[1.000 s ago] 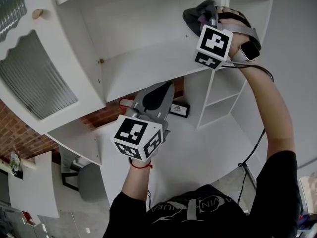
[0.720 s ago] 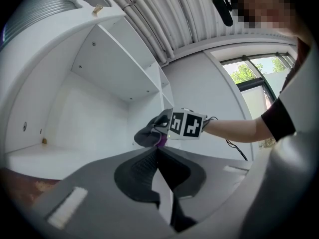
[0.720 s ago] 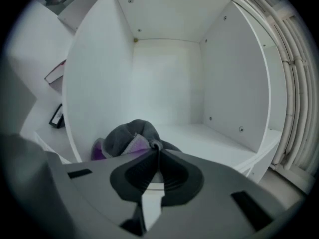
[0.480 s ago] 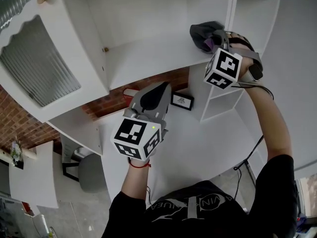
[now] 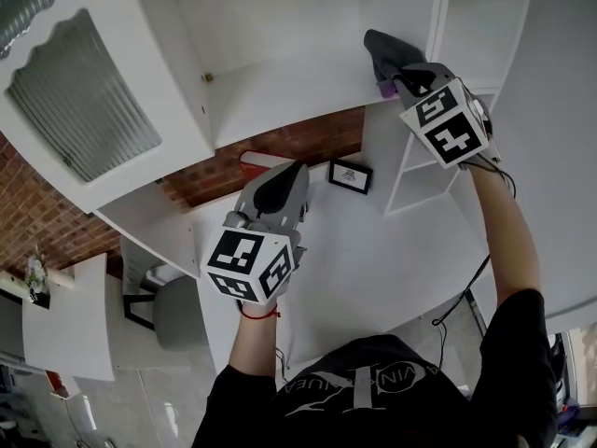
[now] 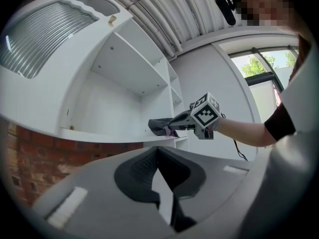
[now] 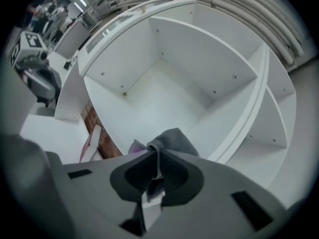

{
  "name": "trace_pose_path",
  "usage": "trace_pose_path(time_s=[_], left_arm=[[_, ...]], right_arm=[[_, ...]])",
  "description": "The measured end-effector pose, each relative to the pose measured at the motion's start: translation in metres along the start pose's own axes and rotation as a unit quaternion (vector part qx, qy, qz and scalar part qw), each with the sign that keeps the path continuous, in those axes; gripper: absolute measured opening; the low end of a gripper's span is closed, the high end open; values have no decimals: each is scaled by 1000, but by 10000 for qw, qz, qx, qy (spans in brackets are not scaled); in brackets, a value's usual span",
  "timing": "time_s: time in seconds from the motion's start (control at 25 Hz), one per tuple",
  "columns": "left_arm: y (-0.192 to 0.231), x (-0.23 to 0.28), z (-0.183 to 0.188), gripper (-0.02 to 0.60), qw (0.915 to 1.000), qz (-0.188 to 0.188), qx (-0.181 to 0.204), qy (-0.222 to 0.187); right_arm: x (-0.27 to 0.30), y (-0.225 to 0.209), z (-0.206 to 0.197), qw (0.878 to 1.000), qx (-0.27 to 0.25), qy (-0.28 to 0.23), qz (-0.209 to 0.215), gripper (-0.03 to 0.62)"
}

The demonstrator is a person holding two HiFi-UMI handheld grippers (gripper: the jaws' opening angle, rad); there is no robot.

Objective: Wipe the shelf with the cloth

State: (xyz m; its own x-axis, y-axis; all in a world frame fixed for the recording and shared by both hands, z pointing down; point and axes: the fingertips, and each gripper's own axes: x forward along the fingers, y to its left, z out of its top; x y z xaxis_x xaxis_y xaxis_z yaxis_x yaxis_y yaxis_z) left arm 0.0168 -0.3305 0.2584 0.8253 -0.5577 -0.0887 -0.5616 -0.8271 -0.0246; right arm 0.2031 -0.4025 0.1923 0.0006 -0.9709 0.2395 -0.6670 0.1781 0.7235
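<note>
My right gripper: clamped on grey cloth, at front right corner of shelf. My left gripper: closed, empty. Risk: small pinch could slip under drag; cloth drops off edge.

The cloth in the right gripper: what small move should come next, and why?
Probably sweep the cloth leftward along the shelf: the right gripper is shut on it at the shelf's right front corner, and most of the shelf stretches to its left.

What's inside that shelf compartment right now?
Only the grey cloth, pinched by the right gripper, at the front right corner of the shelf. The board under the cloth is covered.
</note>
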Motion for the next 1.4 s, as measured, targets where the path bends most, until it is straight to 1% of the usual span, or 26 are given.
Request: trace_pose_path(time_s=[0.12,0.24,0.36,0.48,0.64,0.8,0.92,1.04,1.12,1.24,1.4], left_arm=[[2,-13,-8,11,9999,61,-43,69],[6,-30,-15,11,9998,133,-103,126],[14,-47,-24,11,9993,292,-185,143],[23,-59,-32,11,9986,484,-173,116],[26,-75,-35,11,9980,628,-82,67],[26,-86,-32,11,9968,798,40,-34],[28,-91,-36,11,9951,979,140,-82],[27,-96,-42,11,9931,1168,113,-94],[23,-98,-47,11,9921,1239,114,-135],[16,-105,-59,11,9900,1405,67,-76],[7,-112,-68,11,9870,1607,5,-54]], right_arm=[[-7,11,11,9977,542,-402,71,29],[-18,20,19,9918,1041,-739,65,29],[-29,26,26,9832,1477,-1073,18,29],[-40,29,32,9725,1812,-1459,-92,29],[-51,31,38,9600,2123,-1815,-221,29],[-62,29,41,9466,2398,-2146,-215,29],[-70,30,37,9418,2491,-2254,-143,29],[-79,30,34,9373,2559,-2365,-79,29],[-87,26,34,9302,2670,-2519,-44,29],[-101,19,37,9212,2796,-2706,19,29],[-117,17,38,9147,2846,-2864,190,29]])
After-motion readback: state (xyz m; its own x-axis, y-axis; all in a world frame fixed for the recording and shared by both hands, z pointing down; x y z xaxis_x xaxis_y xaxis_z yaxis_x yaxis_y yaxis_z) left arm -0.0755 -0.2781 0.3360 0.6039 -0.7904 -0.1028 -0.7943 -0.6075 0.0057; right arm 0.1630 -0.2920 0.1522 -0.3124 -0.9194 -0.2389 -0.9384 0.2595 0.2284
